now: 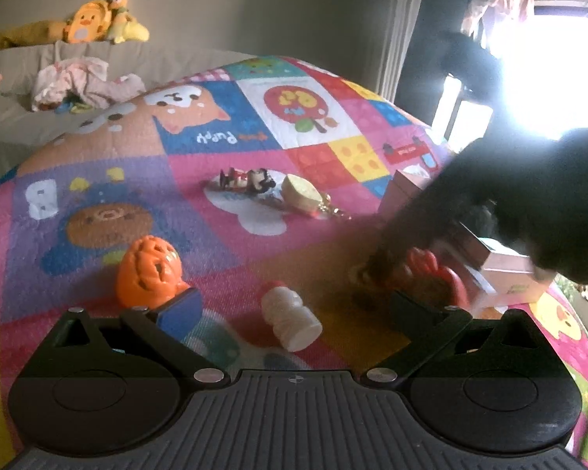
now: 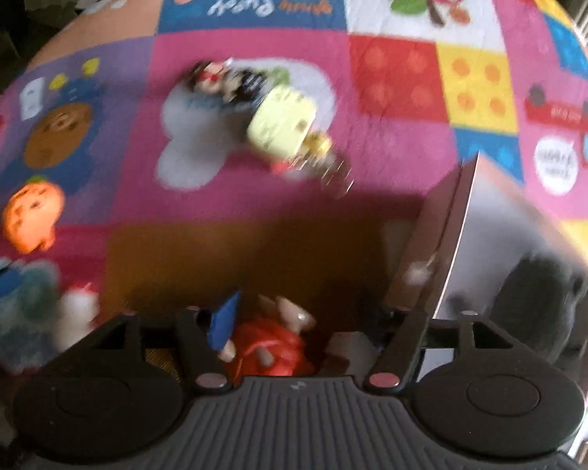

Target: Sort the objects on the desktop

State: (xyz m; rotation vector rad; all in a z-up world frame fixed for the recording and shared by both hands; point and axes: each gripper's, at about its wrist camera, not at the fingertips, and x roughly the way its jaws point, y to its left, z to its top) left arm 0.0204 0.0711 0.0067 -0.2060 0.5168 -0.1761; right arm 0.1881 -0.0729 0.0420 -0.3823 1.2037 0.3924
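The right gripper (image 2: 278, 346) has its fingers closed around the red toy (image 2: 272, 350) just beside the pink box (image 1: 505, 274), apparently for sorting into it, while the left gripper (image 1: 294, 309) hovers with fingers spread above the white bottle (image 1: 292, 319) on the mat (image 1: 223, 235).

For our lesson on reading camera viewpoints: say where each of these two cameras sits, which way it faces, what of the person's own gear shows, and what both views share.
Left wrist: sits on the left tool, facing forward and down over the colourful mat; its two open fingers frame a white bottle, and the dark right tool reaches in blurred.
Right wrist: sits on the right tool, looking steeply down; its fingers flank a red toy beside a box.
Shared: orange toy, yellow keychain, red toy.
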